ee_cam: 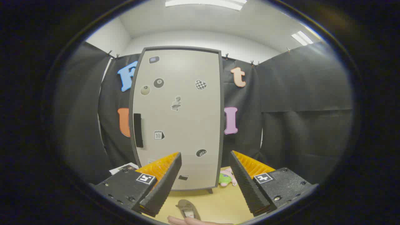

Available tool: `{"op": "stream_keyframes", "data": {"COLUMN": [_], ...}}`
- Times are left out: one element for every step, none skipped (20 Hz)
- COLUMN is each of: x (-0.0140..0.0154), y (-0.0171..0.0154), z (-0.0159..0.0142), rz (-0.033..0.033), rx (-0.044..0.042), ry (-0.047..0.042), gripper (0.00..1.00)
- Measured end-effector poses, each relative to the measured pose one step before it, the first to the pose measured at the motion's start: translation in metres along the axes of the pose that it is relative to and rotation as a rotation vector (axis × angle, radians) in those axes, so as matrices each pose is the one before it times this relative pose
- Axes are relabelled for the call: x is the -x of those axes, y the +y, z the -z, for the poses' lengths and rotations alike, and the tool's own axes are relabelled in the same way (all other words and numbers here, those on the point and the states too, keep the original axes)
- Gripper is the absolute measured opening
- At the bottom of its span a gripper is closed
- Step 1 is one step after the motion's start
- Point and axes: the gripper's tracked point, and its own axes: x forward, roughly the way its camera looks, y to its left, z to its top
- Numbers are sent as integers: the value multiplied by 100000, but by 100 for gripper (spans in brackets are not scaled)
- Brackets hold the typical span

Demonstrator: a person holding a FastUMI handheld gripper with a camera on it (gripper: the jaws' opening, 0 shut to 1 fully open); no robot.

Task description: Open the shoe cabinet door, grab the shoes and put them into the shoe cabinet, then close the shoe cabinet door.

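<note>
The shoe cabinet (184, 115) stands upright ahead of me, its pale door shut and dotted with several stickers. A black vertical handle (138, 130) sits on the door's left side. My gripper (204, 181) is open, fingers spread wide with nothing between them, held back from the cabinet and pointing at its lower part. Below and between the fingers a grey shoe (188, 210) lies on the wooden tabletop (218, 203), sole side down. A person's hand (187, 221) reaches in beside the shoe's near end.
A small green and pink soft toy (227, 178) lies by the cabinet's right foot. White printed paper (123, 168) pokes out left of the cabinet. Black cloth walls close in behind and on both sides.
</note>
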Motion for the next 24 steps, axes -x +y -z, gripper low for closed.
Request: {"op": "stream_keyframes", "data": {"x": [-67, -42, -41, -98, -152, -131, -13, -44, -55, 7, -2, -10, -17, 50, 54, 135, 44, 50, -57, -89, -204, -234, -417, -545], "y": [-1004, -436, -428, -396, -705, -559, -392, -415, -354, -97, -12, -1, -22, 60, 28, 147, 245, 454, 387, 273, 242, 253, 489, 716], "z": [-176, -156, -28, -5, -117, -160, -191, -171, -92, -173, 50, -42, -58, -105, -11, -159, -91, -219, -158, -323, -304, -377, -460, -409], "rz": [1391, -259, -85, 830, 896, 390, 157, 544, 288, -145, -191, -51, -150, 92, -156, -217, -672, -1475, -1121, -676, -559, 6, -361, -585], "rx": [-1926, -494, -282, -151, 194, 377, 42, -142, -330, -442, 41, 131, 345, 372, 210, 9, 75, 129, 225, 333, 51, -222, -633, -494], "ry": [-7, 609, 491, 459, 51, -201, -581, -577, -546, -476, 107, 117, 13, -16, -162, -385, -362, -542, -643, -1009, -1118, -934, -1521, -855], "gripper": [100, 100, 99, 99, 99, 99, 99, 99, 99, 99, 99, 99, 99, 99, 99, 99, 99, 99, 99, 99, 99, 99, 99, 99]}}
